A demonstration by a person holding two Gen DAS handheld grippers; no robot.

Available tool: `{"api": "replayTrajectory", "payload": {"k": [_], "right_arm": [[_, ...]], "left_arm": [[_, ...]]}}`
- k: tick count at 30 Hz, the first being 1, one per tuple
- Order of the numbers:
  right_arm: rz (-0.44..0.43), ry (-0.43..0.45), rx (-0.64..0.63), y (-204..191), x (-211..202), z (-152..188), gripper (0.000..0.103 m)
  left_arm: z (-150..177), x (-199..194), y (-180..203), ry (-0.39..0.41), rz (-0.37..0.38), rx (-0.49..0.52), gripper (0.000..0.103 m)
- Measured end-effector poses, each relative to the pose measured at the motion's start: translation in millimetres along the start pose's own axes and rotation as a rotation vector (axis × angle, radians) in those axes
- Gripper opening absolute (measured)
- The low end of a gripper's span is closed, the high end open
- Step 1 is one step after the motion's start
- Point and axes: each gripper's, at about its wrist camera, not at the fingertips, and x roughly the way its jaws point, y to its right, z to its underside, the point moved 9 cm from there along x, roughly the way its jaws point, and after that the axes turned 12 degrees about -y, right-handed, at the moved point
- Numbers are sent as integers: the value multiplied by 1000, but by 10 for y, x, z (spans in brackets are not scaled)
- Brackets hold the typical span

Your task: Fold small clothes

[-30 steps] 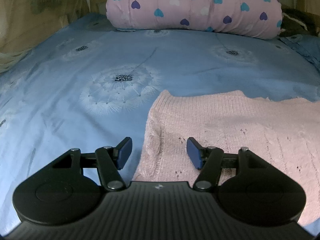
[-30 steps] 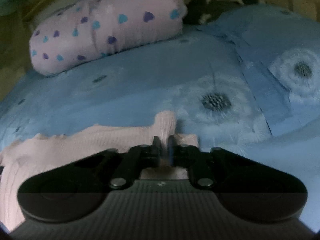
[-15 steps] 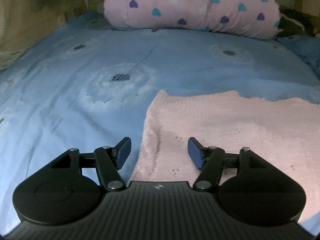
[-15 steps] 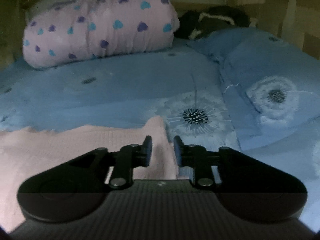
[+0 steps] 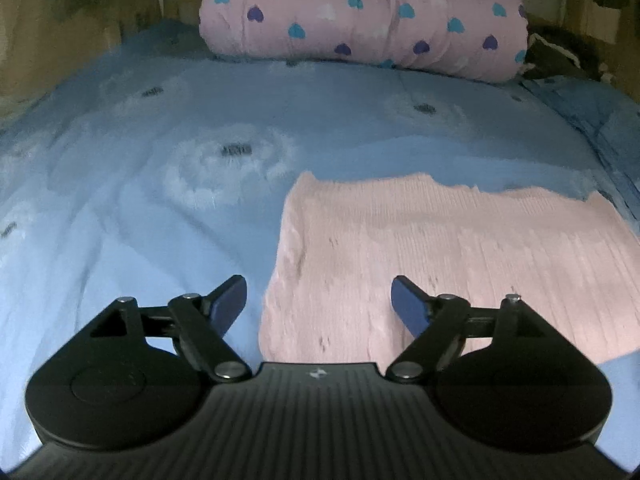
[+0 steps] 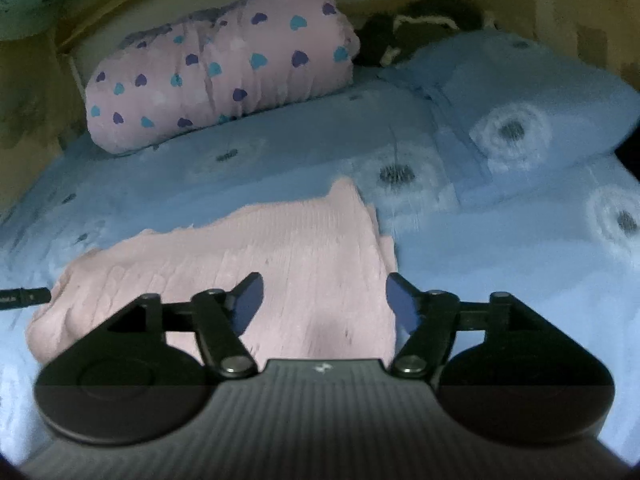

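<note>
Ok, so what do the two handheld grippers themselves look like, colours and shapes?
The left gripper and the right gripper look alike: a matte black ribbed body with a small pale logo, two round black housings, black linkage arms with silver pivot pins, and dark blue finger pads. No hands, sleeves or cables show.

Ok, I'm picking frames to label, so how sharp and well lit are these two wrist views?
Left wrist view: dim, with the pink knit garment and the blue bedsheet smeared by motion blur, and fisheye curving at the edges. Right wrist view: darker still, blurred the same way on the garment; the heart-print bedding roll looks tilted and bent by the lens. Only the gripper bodies are crisp.
</note>
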Motion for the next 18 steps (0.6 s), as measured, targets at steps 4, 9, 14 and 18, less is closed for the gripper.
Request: {"api": "replayTrajectory", "payload": {"k": [4, 9, 14, 18], "right_arm": [[14, -20, 95, 42, -1, 201, 70], [30, -60, 250, 161, 166, 437, 70], [-3, -58, 349, 206, 386, 497, 70], [-28, -14, 397, 233, 508, 428, 72]], "left_arm": [[182, 126, -2, -43, 15, 1, 83], [286, 238, -43, -65, 24, 5, 83], [290, 287, -81, -74, 37, 12, 83], [264, 339, -91, -92, 51, -10, 84]]}}
